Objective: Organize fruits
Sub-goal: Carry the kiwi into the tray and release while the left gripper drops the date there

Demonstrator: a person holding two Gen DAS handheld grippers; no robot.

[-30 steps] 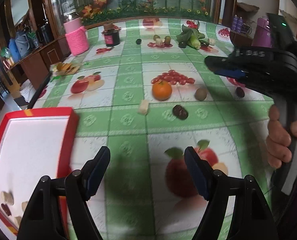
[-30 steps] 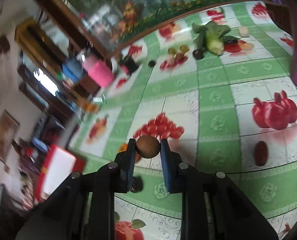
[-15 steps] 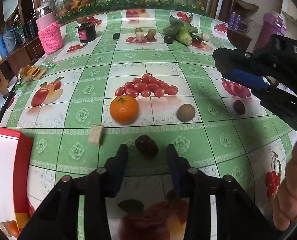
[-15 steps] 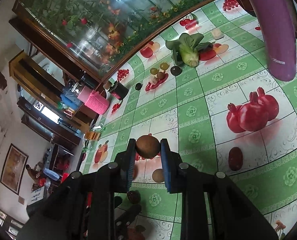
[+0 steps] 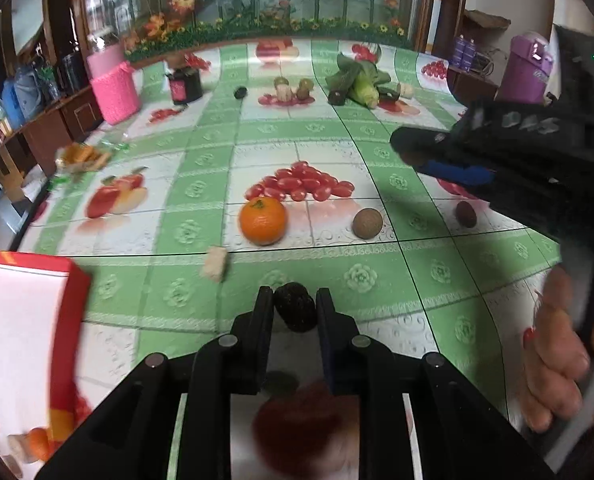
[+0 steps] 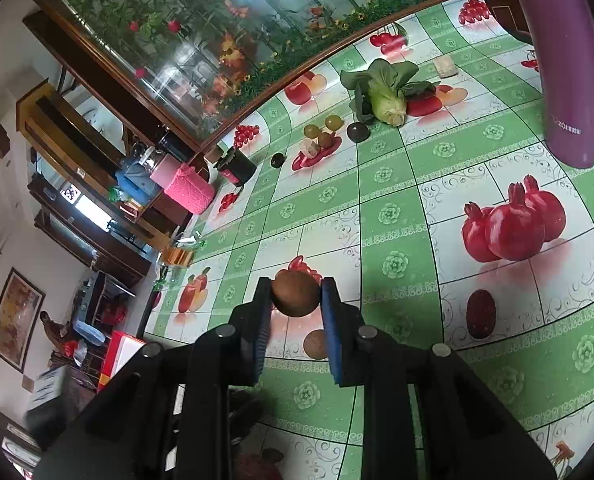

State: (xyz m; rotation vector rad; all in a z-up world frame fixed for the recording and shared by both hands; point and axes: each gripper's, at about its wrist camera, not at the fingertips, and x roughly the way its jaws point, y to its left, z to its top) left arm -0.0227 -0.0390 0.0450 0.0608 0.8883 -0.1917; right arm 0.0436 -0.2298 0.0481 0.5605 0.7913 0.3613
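Fingers of the left hand-held gripper (image 5: 295,310) are clamped on a dark wrinkled fruit (image 5: 296,312), low over the green-checked worktop (image 5: 377,276); right hand-held gripper (image 6: 296,298) pinches a round brown fruit (image 6: 296,293) between its blue pads, raised above the worktop; just beyond the left gripper sit an orange (image 5: 262,220), a second brown fruit (image 5: 367,223) and a pale chunk (image 5: 214,264); a dark red fruit (image 6: 480,313) lies to the right, apart; red-rimmed box (image 5: 25,332) sits at the left edge, with small fruits showing at its near end.
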